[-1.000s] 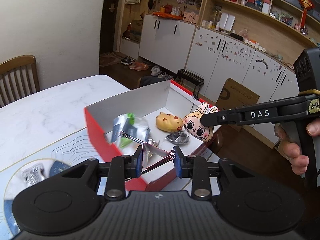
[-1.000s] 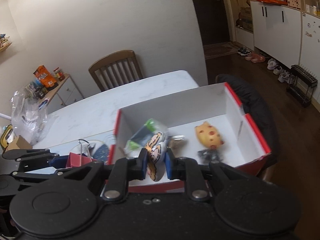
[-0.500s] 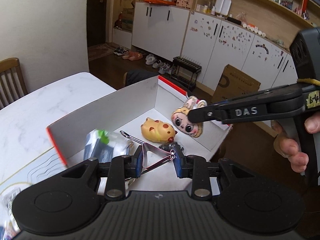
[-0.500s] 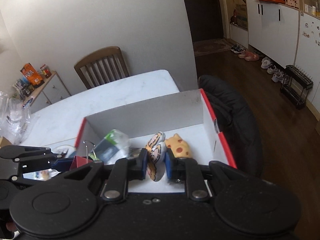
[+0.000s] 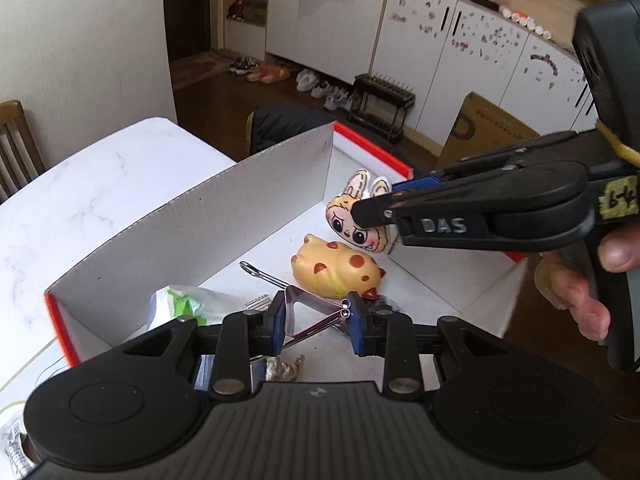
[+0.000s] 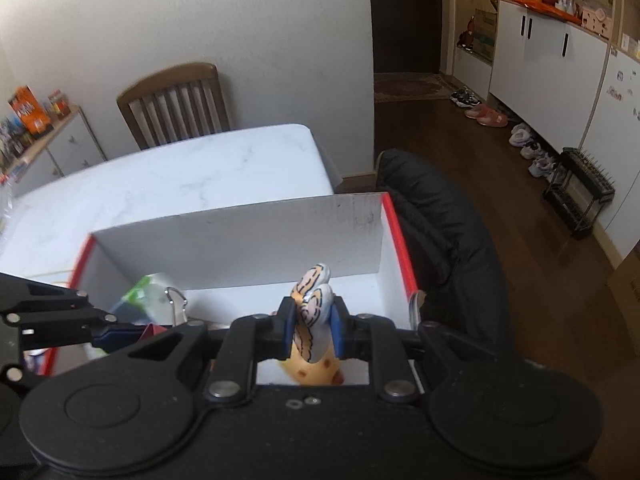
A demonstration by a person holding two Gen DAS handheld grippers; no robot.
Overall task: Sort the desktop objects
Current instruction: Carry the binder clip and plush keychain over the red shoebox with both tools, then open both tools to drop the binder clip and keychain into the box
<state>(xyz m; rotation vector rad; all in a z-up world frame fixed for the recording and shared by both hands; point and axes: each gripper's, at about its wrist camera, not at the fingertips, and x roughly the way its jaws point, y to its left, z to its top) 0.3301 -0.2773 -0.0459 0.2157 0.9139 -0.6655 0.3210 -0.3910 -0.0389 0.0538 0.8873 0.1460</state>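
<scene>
My left gripper (image 5: 316,316) is shut on a pink binder clip (image 5: 304,308), held over the near part of a red-and-white box (image 5: 224,216). My right gripper (image 6: 312,324) is shut on a flat cartoon bunny-face charm (image 6: 314,304), which hangs above the box's far right part (image 5: 360,222). A yellow spotted squishy toy (image 5: 336,270) lies on the box floor just below the charm. In the right wrist view the left gripper's fingers (image 6: 80,320) and the clip's wire handle (image 6: 176,302) show at the left, over the box.
In the box lie a green-and-white packet (image 5: 184,304), a small dark object and crumpled foil (image 5: 284,366). The box stands on a white marble table (image 6: 168,176). A black-draped chair (image 6: 436,224) is beyond the box, a wooden chair (image 6: 176,104) at the table's far side.
Both grippers have moved forward and down over the box with the clip and the charm still held. The charm now hangs close above the yellow toy.
</scene>
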